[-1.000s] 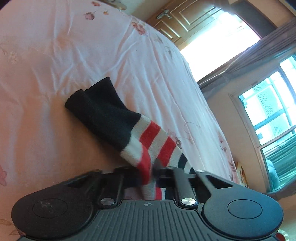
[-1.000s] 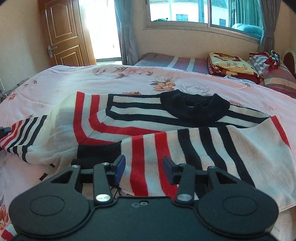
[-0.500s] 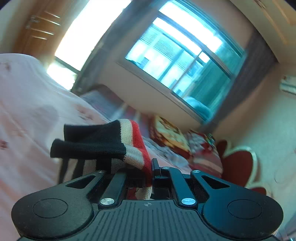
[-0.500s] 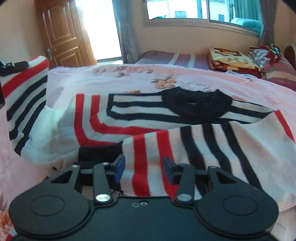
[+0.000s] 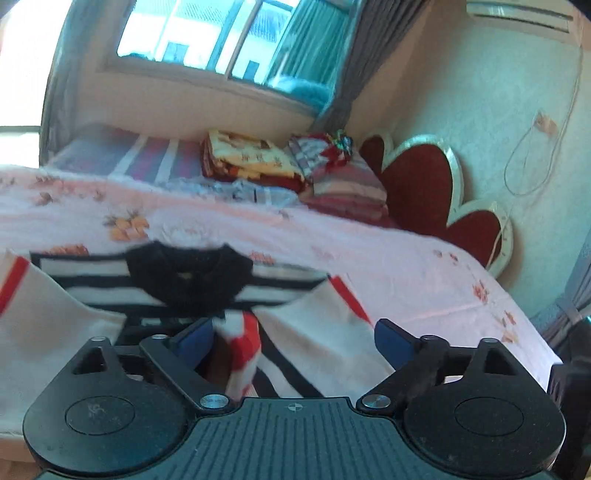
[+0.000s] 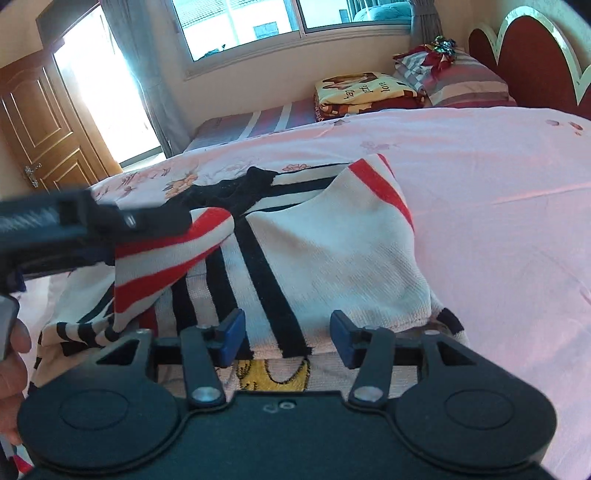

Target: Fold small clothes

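A red, white and black striped sweater (image 5: 325,332) lies on the pink bed sheet (image 5: 406,273), black collar (image 5: 188,273) at the far side. My left gripper (image 5: 293,339) hovers over it and its jaws are opening wide. The red-and-white sleeve (image 5: 242,343) hangs loose beside the left finger, not pinched. In the right wrist view the sleeve (image 6: 166,266) drapes across the sweater's body (image 6: 332,251) under the left gripper (image 6: 162,219). My right gripper (image 6: 288,339) is at the near hem; its jaws are opening, with cloth lying between them but not pressed.
Folded blankets (image 6: 365,92) and striped pillows (image 6: 461,81) are stacked at the bed's far end by the red headboard (image 6: 532,62). A window (image 6: 295,18) and a wooden door (image 6: 40,125) stand beyond. A hand (image 6: 11,369) shows at the left edge.
The left gripper carried the sleeve from the left side across over the sweater, then opened and let it go. The right gripper shifted right along the hem and its jaws widened.
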`<state>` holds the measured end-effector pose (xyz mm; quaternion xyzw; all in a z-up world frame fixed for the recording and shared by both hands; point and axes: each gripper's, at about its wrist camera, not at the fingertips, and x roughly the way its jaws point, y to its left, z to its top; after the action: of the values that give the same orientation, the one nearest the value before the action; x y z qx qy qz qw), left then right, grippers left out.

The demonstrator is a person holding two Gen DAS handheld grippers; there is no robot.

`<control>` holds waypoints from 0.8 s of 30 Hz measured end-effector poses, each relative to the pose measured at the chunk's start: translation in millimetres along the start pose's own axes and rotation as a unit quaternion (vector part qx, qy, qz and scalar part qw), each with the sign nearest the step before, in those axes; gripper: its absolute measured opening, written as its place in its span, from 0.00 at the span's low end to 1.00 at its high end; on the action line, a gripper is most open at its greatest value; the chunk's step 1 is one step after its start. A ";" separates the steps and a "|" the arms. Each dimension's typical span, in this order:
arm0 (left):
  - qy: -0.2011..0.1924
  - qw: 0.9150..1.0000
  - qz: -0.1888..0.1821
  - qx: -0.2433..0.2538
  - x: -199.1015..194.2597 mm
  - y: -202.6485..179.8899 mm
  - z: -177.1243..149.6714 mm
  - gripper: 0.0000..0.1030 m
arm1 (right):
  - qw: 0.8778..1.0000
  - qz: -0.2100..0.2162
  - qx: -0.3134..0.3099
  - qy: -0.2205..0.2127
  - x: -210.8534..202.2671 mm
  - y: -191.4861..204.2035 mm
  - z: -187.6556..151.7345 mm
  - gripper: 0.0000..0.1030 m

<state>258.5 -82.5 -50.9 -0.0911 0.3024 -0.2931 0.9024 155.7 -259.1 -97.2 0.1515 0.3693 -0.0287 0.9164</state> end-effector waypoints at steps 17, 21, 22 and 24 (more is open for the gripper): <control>0.056 0.974 0.206 -0.072 -21.9 142.3 -55.0 0.91 | 0.998 0.018 -0.052 -0.019 36.5 74.0 19.4 0.23; 0.071 0.972 0.214 -0.068 -13.6 150.0 -75.2 0.91 | 0.999 0.007 0.025 -0.043 19.9 28.8 25.0 0.23; 0.068 0.972 0.213 -0.071 -14.2 150.4 -76.3 0.91 | 0.998 0.002 0.043 -0.042 17.6 17.9 23.6 0.23; 0.069 0.972 0.213 -0.073 -12.6 149.1 -74.2 0.91 | 0.998 -0.016 0.056 -0.021 21.0 2.3 17.6 0.23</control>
<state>276.6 46.8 -155.1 -0.0692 0.3971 -0.0769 0.9119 183.2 -260.9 -99.0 0.1960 0.3502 -0.0673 0.9135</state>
